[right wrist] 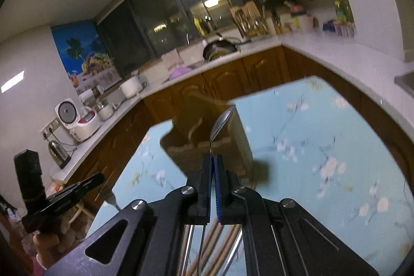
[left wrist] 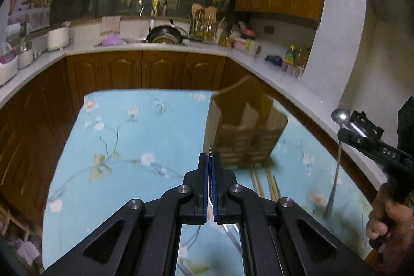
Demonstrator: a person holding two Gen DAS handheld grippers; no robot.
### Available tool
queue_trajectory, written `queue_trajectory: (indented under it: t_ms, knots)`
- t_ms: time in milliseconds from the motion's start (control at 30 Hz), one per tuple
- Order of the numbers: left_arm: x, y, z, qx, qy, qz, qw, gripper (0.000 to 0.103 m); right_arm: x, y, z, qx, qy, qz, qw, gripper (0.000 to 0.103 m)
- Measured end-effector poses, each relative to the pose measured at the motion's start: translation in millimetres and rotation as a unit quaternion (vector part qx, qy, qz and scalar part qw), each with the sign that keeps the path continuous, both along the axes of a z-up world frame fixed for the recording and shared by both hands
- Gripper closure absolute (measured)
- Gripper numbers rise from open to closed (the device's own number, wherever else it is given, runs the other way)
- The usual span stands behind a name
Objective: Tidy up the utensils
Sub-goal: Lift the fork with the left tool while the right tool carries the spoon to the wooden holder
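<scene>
Right tongs clamped on a spoon, handle pinched btwn the pads, bowl sticking up and fwd. Left tongs also shut, gripping a thin metal utensil; only its tip pokes past the pads, can't tell what kind.

Wooden holder stands upright on the tabletop, directly ahead of and below both tongs. Spoon's long axis runs roughly along the right tongs, bowl end toward the holder's open compartments. Right looks nearer; likely needs tipping handle-down over a slot. Chopsticks lie flat, just in front of the holder.
</scene>
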State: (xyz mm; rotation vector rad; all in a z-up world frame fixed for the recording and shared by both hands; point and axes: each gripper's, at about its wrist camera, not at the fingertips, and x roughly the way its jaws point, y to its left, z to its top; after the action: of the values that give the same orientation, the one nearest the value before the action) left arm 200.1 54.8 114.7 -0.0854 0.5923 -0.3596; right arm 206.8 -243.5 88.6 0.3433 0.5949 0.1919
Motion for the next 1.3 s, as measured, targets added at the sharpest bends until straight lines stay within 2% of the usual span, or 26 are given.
queue_trajectory:
  t_ms: [300,567,700,867,1100,1300]
  knots:
    - [31,-5,34,-0.012,-0.053,0.026,0.9982,0.103,43,4,22,-0.008,-0.063,-0.020,0.998,0.101]
    - [71,-29,43,0.006,-0.098,0.053,0.9938,0.103,87,7,33,-0.021,-0.112,-0.042,0.993,0.101]
    - [94,-46,31,0.012,-0.106,0.069,0.9919,0.103,109,7,34,-0.035,-0.135,-0.056,0.989,0.101]
    - [121,-73,3,0.024,-0.105,0.087,0.9903,0.103,131,16,16,-0.069,-0.146,-0.058,0.985,0.101]
    - [137,-111,-43,0.055,-0.086,0.074,0.9920,0.102,137,23,-28,-0.083,-0.117,-0.042,0.989,0.101]
    - [145,-121,-60,0.066,-0.061,0.038,0.9952,0.101,130,21,-46,-0.085,-0.091,-0.014,0.992,0.101]
